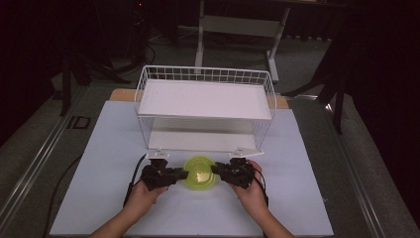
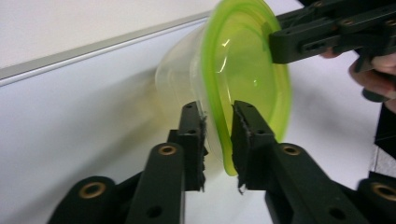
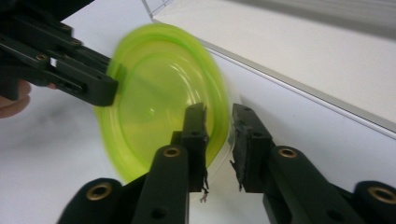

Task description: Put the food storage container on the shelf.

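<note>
1. Nearest the table's front edge, the person's two hands come in from below, each holding a tool. The left gripper [image 1: 179, 175] and the right gripper [image 1: 218, 171] face each other across a small container, probably so that it can be carried level between them.

2. Between them sits the green-lidded container [image 1: 200, 172], on the white table [image 1: 99, 163] just in front of the wire rack. In the high view I cannot tell whether it rests on the table or is lifted clear.

3. In the left gripper view, the left gripper [image 2: 217, 126] has its jaws straddling the edge of the container [image 2: 243, 74], one on the clear tub side and one on the lid side. They look pinched on the rim, a grip that would keep lid and tub together.

4. In the right gripper view, the right gripper [image 3: 218, 122] stands the same way on the opposite edge of the container [image 3: 159, 98]. Its lid-side jaw touches; the other shows a slight gap, so I judge it to be gripping but cannot be sure.

5. The container is a shallow, round, see-through plastic tub with a translucent lime-green lid, glossy and raised at the rim.

6. Farthest away stands the white wire rack [image 1: 205, 75], with an upper shelf and a lower opening, both bare; it is likely the container's destination.
</note>
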`<state>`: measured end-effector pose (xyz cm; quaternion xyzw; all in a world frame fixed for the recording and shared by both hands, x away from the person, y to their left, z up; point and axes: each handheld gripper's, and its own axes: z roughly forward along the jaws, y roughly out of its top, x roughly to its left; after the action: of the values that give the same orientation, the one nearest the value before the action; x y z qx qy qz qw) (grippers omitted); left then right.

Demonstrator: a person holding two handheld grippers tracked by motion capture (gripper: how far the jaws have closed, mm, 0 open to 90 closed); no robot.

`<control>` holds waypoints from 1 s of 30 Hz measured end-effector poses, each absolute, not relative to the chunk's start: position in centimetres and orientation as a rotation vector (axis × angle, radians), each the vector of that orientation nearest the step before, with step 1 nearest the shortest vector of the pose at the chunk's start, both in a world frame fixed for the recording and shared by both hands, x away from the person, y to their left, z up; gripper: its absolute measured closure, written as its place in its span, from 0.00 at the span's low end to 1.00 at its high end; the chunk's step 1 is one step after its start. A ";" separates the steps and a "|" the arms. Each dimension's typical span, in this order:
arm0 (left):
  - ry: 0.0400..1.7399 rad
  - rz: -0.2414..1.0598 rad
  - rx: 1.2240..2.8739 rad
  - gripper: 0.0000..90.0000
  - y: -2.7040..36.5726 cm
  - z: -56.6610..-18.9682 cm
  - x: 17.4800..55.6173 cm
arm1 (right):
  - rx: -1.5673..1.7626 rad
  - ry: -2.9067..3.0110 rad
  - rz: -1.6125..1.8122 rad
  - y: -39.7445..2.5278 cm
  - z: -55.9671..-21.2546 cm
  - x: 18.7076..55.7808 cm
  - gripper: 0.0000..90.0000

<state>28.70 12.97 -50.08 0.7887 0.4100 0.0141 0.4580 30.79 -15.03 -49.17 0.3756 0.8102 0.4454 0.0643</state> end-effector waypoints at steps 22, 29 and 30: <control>0.983 0.154 1.841 0.92 11.9 -47.4 30.6 | 1.170 2.328 1.391 -15.8 -45.7 32.9 0.87; 0.985 0.182 1.833 0.91 11.7 -48.0 32.1 | 1.203 2.303 1.363 -15.6 -46.1 34.3 0.87; 0.991 0.183 1.838 0.91 11.7 -48.1 32.4 | 1.208 2.299 1.352 -15.5 -46.2 34.4 0.87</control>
<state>32.37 11.73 -48.15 0.7598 0.4096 0.0755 0.4993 34.40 -15.49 -46.16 0.4101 0.7808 0.4592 0.1065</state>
